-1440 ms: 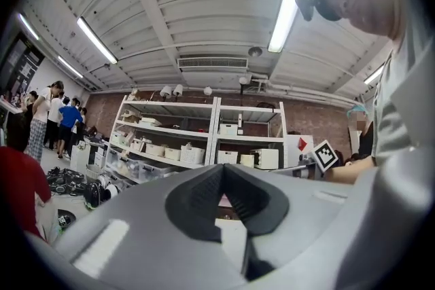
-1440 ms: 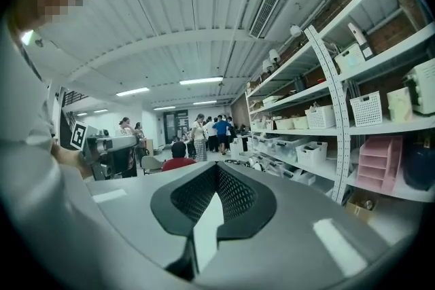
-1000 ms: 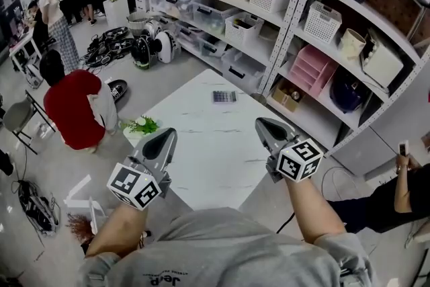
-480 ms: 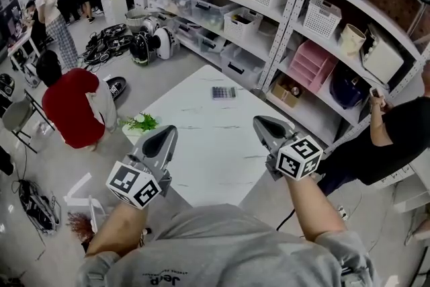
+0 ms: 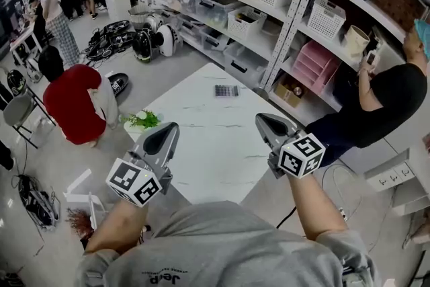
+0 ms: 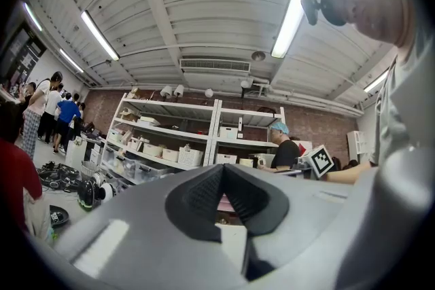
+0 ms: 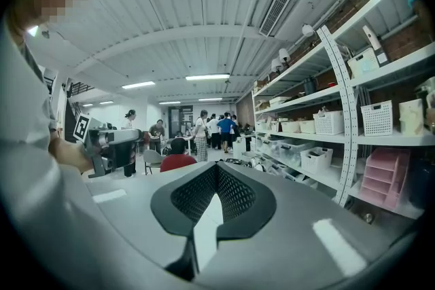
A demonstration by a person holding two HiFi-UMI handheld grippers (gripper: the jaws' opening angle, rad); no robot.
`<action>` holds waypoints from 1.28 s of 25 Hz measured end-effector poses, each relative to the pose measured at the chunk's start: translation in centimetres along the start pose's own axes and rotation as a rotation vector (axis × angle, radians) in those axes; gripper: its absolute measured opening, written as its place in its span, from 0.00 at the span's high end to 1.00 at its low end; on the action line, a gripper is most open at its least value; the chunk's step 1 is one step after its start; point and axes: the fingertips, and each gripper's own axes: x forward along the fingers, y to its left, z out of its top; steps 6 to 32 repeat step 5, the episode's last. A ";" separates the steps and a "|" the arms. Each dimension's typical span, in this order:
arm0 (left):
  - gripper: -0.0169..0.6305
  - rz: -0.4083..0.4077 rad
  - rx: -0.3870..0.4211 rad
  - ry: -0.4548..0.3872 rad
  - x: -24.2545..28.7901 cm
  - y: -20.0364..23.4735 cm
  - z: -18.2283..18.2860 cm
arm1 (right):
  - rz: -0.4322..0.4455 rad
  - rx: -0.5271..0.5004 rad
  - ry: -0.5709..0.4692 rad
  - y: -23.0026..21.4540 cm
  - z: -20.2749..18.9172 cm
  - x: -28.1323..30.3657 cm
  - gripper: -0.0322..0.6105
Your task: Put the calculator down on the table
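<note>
a: largest entry?
b: shelving unit (image 5: 289,7), metal, running from 12 round to 3 o'clock in the head view; baskets and bins on its levels.
a: next?
b: table (image 5: 195,151), white marbled top, centre of view.
a: people?
b: person in a red top (image 5: 72,104), at 9 o'clock of the table, on the floor. person in a black top (image 5: 379,107), at 3 o'clock, facing the shelving.
a: tools?
b: left gripper (image 5: 169,128), over the table's near edge at 7 o'clock; its own view shows the jaws clenched tip to tip, nothing between them (image 6: 221,168). right gripper (image 5: 263,119), at 5 o'clock; jaws likewise pressed together and empty (image 7: 216,166). marker cubes toward the person on both.
a: smaller items?
b: green plant (image 5: 142,120), at the table's 9 o'clock edge.
a: and the calculator?
b: calculator (image 5: 226,91), lying flat on the table at its 12 o'clock end, well apart from both grippers.
</note>
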 end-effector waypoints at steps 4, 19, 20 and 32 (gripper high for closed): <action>0.88 0.000 0.001 -0.001 0.3 -0.1 0.3 | 0.004 -0.006 0.003 -0.1 -0.1 0.3 0.95; 0.88 -0.001 0.003 -0.001 0.4 -0.1 0.3 | 0.005 -0.007 0.004 -0.2 -0.1 0.3 0.95; 0.88 -0.001 0.003 -0.001 0.4 -0.1 0.3 | 0.005 -0.007 0.004 -0.2 -0.1 0.3 0.95; 0.88 -0.001 0.003 -0.001 0.4 -0.1 0.3 | 0.005 -0.007 0.004 -0.2 -0.1 0.3 0.95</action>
